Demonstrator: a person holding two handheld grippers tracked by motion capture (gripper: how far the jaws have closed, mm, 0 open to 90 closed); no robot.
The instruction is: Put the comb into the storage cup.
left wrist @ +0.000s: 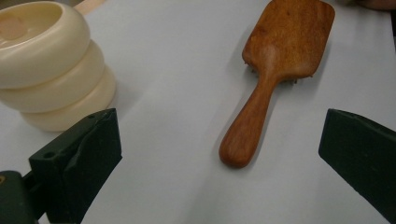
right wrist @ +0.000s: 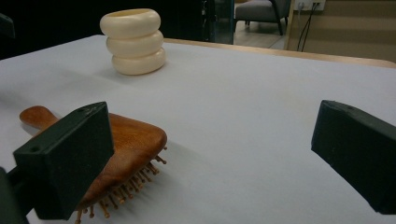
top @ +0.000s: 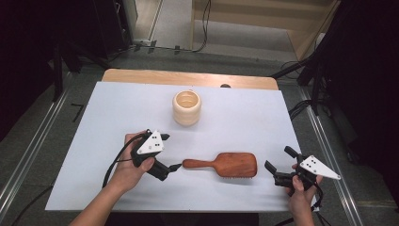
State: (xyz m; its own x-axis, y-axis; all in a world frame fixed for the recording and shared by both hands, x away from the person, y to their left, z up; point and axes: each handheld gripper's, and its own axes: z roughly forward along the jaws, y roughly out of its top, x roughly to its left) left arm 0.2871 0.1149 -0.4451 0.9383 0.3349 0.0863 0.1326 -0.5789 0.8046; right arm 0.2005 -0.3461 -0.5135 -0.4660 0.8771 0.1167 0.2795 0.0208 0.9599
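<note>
- Hairbrush [top: 225, 164] lies bristles-down on the white table [top: 244, 117], between my two grippers; its long axis runs left to right, handle toward my left.
- My left gripper [top: 170, 168] has its jaws spread, empty, just beside the handle tip; I judge it the nearer one for a grasp.
- My right gripper [top: 277, 165] is also spread, empty, near the paddle end.
- Farther out stands a cream ribbed cup [top: 187, 107], upright, well apart.
- Count: one hairbrush; one cup; two grippers.
</note>
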